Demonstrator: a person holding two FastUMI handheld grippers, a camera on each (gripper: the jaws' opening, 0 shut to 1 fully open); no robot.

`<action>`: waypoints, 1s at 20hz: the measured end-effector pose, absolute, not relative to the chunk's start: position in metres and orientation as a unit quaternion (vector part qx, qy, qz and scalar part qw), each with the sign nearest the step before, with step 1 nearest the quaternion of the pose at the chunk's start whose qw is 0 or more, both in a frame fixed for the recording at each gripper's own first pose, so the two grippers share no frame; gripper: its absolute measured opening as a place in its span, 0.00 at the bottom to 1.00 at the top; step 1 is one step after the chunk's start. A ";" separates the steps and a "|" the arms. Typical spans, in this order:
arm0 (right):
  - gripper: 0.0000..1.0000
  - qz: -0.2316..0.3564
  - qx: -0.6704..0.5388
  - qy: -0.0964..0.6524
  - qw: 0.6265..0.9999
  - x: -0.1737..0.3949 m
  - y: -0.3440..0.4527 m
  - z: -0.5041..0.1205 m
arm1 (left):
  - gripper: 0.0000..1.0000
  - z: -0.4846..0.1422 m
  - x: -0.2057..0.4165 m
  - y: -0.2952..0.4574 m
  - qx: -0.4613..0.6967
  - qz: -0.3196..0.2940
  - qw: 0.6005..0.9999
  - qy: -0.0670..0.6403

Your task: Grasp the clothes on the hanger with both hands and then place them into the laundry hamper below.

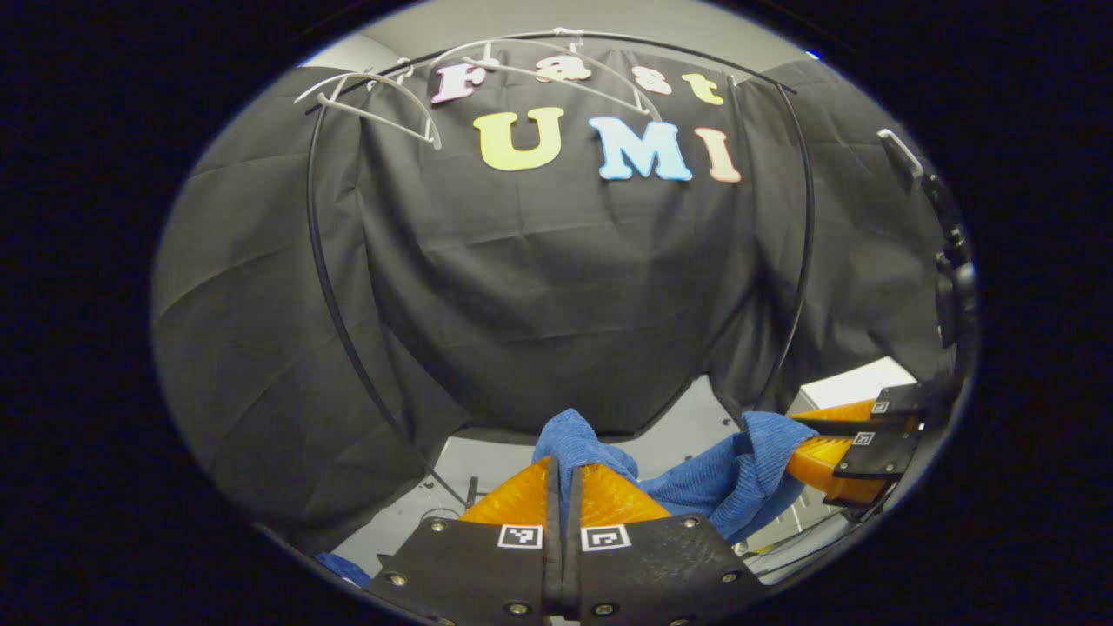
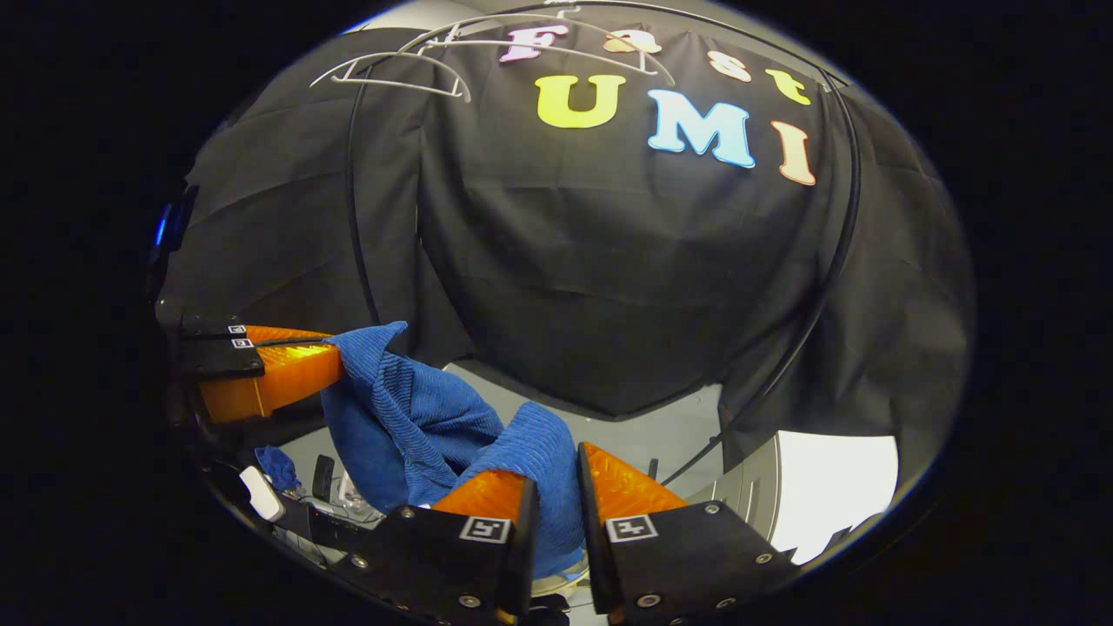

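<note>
Both grippers are gripping a blue cloth (image 1: pixel 730 482) low in the frame: the left gripper (image 1: pixel 563 474) is pinching one corner, the right gripper (image 2: pixel 555 487) another. Bare hangers (image 1: pixel 374 104) are hanging at upper left.

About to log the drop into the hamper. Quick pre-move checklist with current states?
1. Left gripper closed on the blue garment: ok, fingers together with cloth bunched at the tips.
2. Right gripper closed on the same garment: ok, cloth pinched between the fingers.
3. Garment off the white hangers: ok, both hangers hang bare on the black rail.
4. Garment slack between the grippers, not snagged on the rail: ok, it sags freely.
5. Laundry hamper under the garment: cannot tell, its opening is not identifiable.
6. Drop path clear: cannot tell, small items lie low in the right gripper view.
</note>
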State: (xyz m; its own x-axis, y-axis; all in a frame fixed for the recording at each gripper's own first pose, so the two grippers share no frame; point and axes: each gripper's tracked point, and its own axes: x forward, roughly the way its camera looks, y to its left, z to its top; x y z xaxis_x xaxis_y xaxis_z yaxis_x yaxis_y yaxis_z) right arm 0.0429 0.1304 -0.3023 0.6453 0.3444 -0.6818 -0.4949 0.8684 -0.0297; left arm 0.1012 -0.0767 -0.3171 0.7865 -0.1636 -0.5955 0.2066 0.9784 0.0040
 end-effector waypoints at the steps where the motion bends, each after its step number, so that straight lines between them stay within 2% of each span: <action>1: 0.31 0.237 -0.110 0.360 0.896 0.039 0.128 -0.308 | 0.05 -0.325 0.095 -0.073 0.037 -0.097 0.941 0.323; 2: 0.41 0.240 -0.114 0.367 0.892 0.034 0.124 -0.319 | 0.01 -0.336 0.088 -0.070 0.037 -0.097 0.937 0.334; 3: 0.48 0.240 -0.122 0.378 0.886 0.031 0.121 -0.326 | 0.01 -0.344 0.083 -0.065 0.041 -0.093 0.933 0.345; 4: 0.64 0.240 -0.130 0.393 0.878 0.024 0.118 -0.335 | 0.01 -0.345 0.080 -0.060 0.045 -0.088 0.933 0.345; 5: 0.72 0.240 -0.128 0.397 0.876 0.020 0.116 -0.336 | 0.01 -0.344 0.077 -0.056 0.047 -0.088 0.934 0.344; 6: 0.85 0.240 -0.125 0.397 0.877 0.016 0.114 -0.335 | 0.02 -0.343 0.075 -0.055 0.045 -0.090 0.934 0.343; 8: 0.93 0.234 -0.124 0.391 0.881 0.015 0.113 -0.327 | 0.31 -0.336 0.071 -0.049 0.039 -0.085 0.937 0.337; 12: 0.95 0.221 -0.109 0.351 0.903 0.024 0.107 -0.287 | 0.90 -0.302 0.073 -0.031 0.040 -0.059 0.951 0.302; 13: 0.94 0.215 -0.102 0.338 0.910 0.023 0.107 -0.275 | 1.00 -0.291 0.072 -0.027 0.041 -0.058 0.955 0.289; 14: 0.95 0.211 -0.095 0.322 0.918 0.025 0.106 -0.260 | 0.90 -0.276 0.073 -0.023 0.042 -0.056 0.959 0.273; 15: 0.95 0.207 -0.089 0.307 0.925 0.021 0.105 -0.245 | 0.90 -0.260 0.074 -0.019 0.041 -0.056 0.964 0.257; 16: 0.95 0.203 -0.082 0.291 0.931 0.023 0.105 -0.228 | 1.00 -0.243 0.075 -0.016 0.038 -0.057 0.968 0.240; 19: 0.94 0.193 -0.068 0.242 0.948 0.032 0.103 -0.180 | 1.00 -0.193 0.078 -0.006 0.035 -0.055 0.979 0.191; 20: 0.95 0.190 -0.064 0.226 0.953 0.033 0.102 -0.164 | 0.89 -0.176 0.080 -0.003 0.033 -0.054 0.982 0.178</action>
State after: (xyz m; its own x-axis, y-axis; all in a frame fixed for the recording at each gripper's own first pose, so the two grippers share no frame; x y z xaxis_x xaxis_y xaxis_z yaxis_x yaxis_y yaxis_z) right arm 0.0334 0.1020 -0.1636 0.8256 0.3340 -0.4548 -0.3913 0.9196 -0.0352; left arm 0.0801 -0.0027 -0.1760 0.9310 -0.0938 -0.3528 0.1171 0.9921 0.0453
